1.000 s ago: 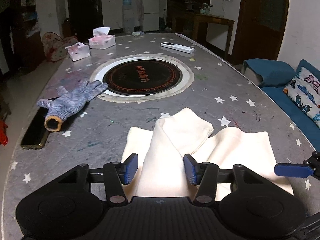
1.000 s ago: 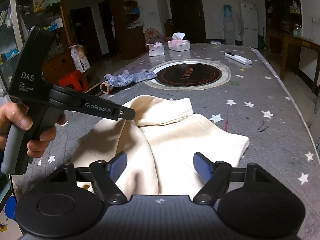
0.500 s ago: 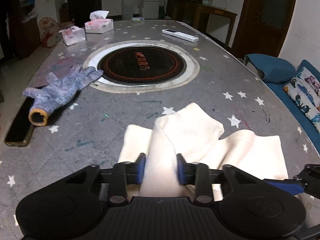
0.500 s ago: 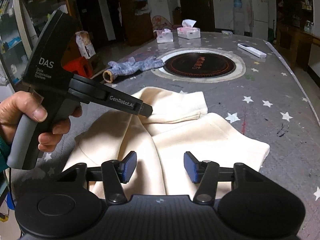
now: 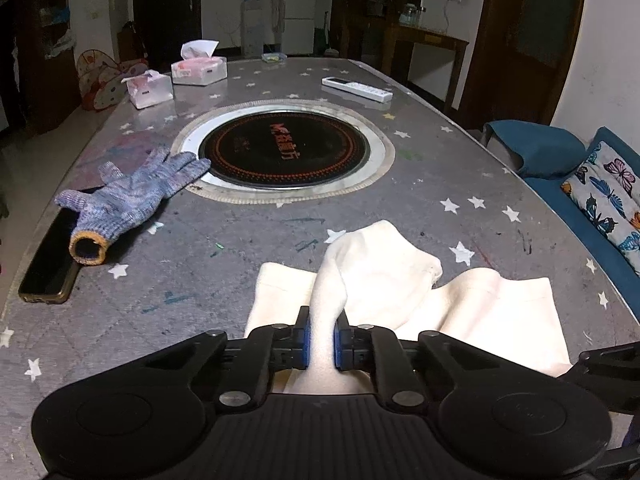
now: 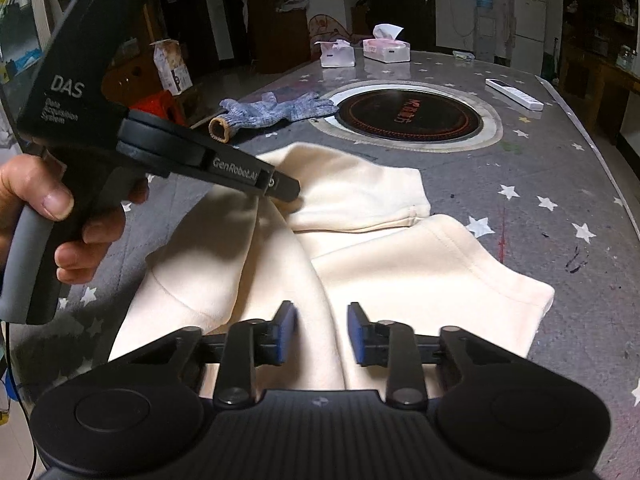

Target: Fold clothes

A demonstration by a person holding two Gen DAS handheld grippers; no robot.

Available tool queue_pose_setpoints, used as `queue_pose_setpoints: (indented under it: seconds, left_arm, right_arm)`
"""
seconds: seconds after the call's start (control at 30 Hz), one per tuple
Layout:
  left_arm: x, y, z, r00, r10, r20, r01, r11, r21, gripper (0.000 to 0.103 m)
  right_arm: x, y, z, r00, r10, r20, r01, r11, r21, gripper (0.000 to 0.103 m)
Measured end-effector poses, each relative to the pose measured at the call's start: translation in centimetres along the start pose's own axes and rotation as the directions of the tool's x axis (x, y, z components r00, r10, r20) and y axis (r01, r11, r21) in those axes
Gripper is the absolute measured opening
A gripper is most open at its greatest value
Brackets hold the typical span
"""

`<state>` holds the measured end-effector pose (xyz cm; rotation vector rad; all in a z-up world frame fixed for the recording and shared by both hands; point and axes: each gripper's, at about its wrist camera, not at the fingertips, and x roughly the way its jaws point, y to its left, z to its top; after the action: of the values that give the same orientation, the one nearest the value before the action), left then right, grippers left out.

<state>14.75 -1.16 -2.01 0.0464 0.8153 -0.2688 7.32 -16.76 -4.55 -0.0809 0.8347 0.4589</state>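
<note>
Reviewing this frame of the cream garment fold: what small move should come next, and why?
Probably finish closing the right gripper before lifting. Its jaws are closing with a ridge of the cream garment between them, pads not yet pressing. The left gripper is also closing and already pinches a fold of it. Lifting now would likely raise one side only.

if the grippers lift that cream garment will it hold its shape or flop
Probably flop: the cream garment already drapes in soft folds where the left gripper pinches a ridge. It looks thick, so likely not slippery. The right gripper is closing around another fold; unheld parts should sag.
</note>
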Motion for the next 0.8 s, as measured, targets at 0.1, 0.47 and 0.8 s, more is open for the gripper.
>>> queue_pose_setpoints:
  seconds: [0.1, 0.47, 0.8]
  left_arm:
    - [-0.5, 0.0, -0.1, 1.0, 0.0, 0.012, 0.0, 1.0, -0.001, 0.011]
    - [-1.9, 0.6, 0.0, 0.999, -0.01, 0.036, 0.01, 1.0, -0.018, 0.011]
    - [-1.1, 1.2, -0.2, 1.0, -0.009, 0.004, 0.009, 0.999, -0.031, 0.014]
  right_arm:
    - [0.1, 0.2, -0.1, 1.0, 0.004, -0.002, -0.004, 1.0, -0.005, 0.025]
    - [0.5, 0.7, -0.2, 1.0, 0.006, -0.006, -0.006, 1.0, -0.021, 0.026]
    - [1.7, 0.9, 0.4, 1.0, 0.019, -0.007, -0.019, 0.999, -0.034, 0.034]
